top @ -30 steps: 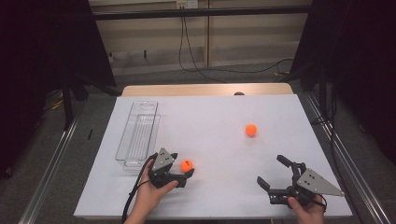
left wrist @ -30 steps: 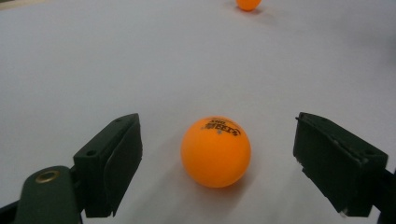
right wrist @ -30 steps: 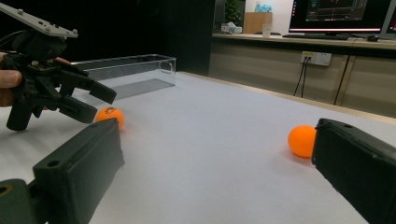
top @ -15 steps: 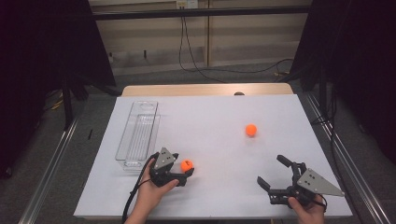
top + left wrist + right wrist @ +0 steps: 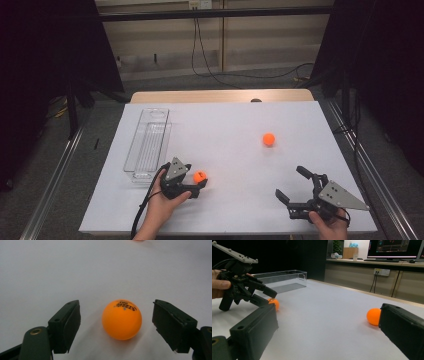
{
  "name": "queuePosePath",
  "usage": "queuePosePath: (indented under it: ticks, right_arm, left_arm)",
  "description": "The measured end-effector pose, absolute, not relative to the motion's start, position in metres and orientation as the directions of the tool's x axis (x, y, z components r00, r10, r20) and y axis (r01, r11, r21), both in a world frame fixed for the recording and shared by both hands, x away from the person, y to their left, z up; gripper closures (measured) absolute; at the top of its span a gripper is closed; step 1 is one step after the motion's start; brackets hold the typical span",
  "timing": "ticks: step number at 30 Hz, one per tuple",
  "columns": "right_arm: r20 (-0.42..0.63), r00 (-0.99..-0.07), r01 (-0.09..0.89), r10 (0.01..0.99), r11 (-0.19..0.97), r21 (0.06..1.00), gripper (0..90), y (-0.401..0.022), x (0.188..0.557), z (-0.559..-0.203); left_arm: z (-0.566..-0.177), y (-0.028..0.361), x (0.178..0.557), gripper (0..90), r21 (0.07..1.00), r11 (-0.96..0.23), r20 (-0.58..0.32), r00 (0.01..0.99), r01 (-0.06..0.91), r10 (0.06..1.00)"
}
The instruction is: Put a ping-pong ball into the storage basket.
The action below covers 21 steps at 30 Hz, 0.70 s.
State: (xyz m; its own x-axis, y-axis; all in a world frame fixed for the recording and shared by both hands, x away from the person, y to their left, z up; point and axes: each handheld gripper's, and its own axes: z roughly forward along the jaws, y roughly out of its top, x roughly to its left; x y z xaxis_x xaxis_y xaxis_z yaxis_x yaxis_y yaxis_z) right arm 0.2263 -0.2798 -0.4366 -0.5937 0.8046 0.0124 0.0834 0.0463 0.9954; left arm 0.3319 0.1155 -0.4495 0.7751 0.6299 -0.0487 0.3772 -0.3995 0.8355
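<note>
At the near edge of the table (image 5: pixel 235 125), we hold the left gripper (image 5: pixel 199 186) low, with one orange ball (image 5: pixel 199 176) sitting right between its jaws. The jaws have just been closing in, but in the left gripper view there is a gap on each side of the ball (image 5: pixel 122 319), so nothing squeezes it yet. Our left hand is nearest to it. Our right gripper (image 5: pixel 292 187) sits wide open and empty. Farther off rests a second ball (image 5: pixel 269 139), and on the left a clear box (image 5: pixel 147 145).
</note>
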Motion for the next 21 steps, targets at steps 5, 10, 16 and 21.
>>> queuePosePath:
  ticks: [5, 10, 16, 21]
  right_arm:
    - [0.012, -0.594, 0.083, 0.804, 0.046, 0.995, 1.5, -0.2799, 0.2263, -0.4366]
    - [0.012, -0.595, 0.083, 0.804, 0.046, 0.995, 1.5, -0.2798, 0.2263, -0.4366]
    - [0.014, -0.595, 0.084, 0.804, 0.045, 0.995, 1.5, -0.2799, 0.2264, -0.4366]
    - [0.015, -0.595, 0.085, 0.803, 0.045, 0.995, 1.6, -0.2798, 0.2265, -0.4366]
  left_arm:
    - [-0.4492, 0.1154, 0.3321, 24.6, 0.835, -0.405, -0.041, 0.776, 0.372, 0.63]
    - [-0.4489, 0.1146, 0.3324, 25.7, 0.832, -0.411, -0.041, 0.779, 0.374, 0.626]
    - [-0.4488, 0.1133, 0.3329, 27.0, 0.828, -0.419, -0.035, 0.78, 0.373, 0.625]
    - [-0.4492, 0.1125, 0.3336, 28.1, 0.828, -0.412, -0.043, 0.777, 0.379, 0.627]
